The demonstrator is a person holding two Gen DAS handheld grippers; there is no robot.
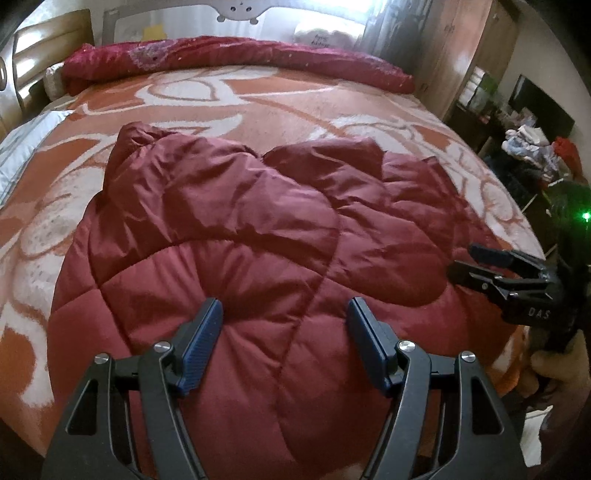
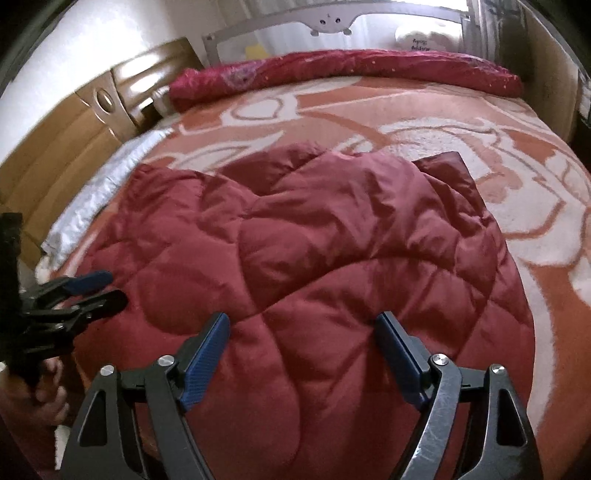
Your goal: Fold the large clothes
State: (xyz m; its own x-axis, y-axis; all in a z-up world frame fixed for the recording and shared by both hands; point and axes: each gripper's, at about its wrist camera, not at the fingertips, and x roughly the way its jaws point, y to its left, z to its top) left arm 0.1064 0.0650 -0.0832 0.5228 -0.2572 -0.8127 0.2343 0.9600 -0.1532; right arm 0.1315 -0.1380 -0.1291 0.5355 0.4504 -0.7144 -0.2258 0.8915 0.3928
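A dark red quilted puffer garment point(image 1: 236, 236) lies spread and rumpled on the bed, filling the near middle of both views point(image 2: 314, 251). My left gripper point(image 1: 285, 308) is open and empty, hovering just above its near part. My right gripper point(image 2: 303, 321) is open and empty too, above the garment's near part. The right gripper also shows at the right edge of the left wrist view point(image 1: 465, 264), beside the garment's right side. The left gripper shows at the left edge of the right wrist view point(image 2: 110, 288), jaws slightly apart, at the garment's left edge.
The bed carries an orange and white patterned blanket point(image 1: 258, 99). A rolled red bedspread point(image 1: 236, 55) lies along the far edge under a grey rail point(image 1: 240, 9). Wooden cabinets point(image 2: 74, 122) stand left. Cluttered furniture and clothes point(image 1: 528, 144) stand right of the bed.
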